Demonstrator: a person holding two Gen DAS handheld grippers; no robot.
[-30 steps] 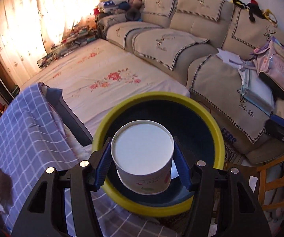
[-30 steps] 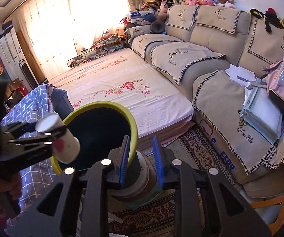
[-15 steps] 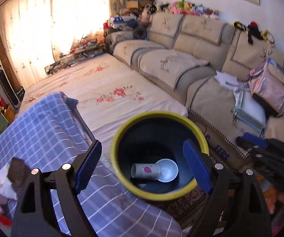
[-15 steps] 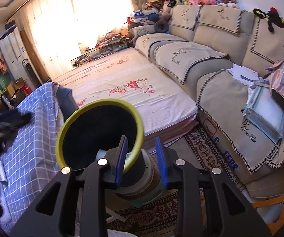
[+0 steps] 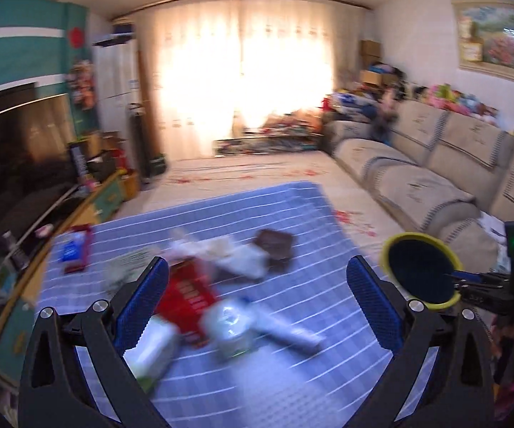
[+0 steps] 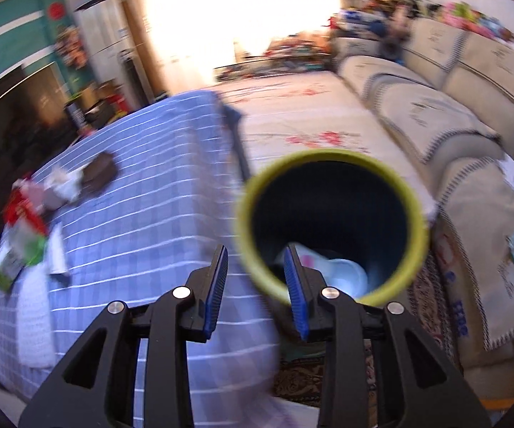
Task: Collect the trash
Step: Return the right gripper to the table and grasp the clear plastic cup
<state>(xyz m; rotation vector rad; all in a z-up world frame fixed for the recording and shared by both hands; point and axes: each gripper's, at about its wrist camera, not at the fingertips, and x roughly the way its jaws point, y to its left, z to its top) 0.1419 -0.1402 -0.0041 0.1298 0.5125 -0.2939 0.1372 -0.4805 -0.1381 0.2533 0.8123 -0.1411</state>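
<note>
My left gripper is open and empty above a table with a blue checked cloth. Blurred trash lies on it: a red packet, a clear plastic bottle, white crumpled paper and a brown wrapper. My right gripper is shut on the yellow rim of a dark bin and holds it beside the table's edge. The bin also shows in the left wrist view. A paper cup and a white lid lie inside the bin.
A beige sofa runs along the right wall. A floral mat covers the floor beyond the table. A TV cabinet stands at the left. A blue-and-red packet lies at the table's left side.
My left gripper let the paper cup drop into the bin, opened wide, then swung left over the trash on the table. My right gripper has tilted the bin toward the table.
</note>
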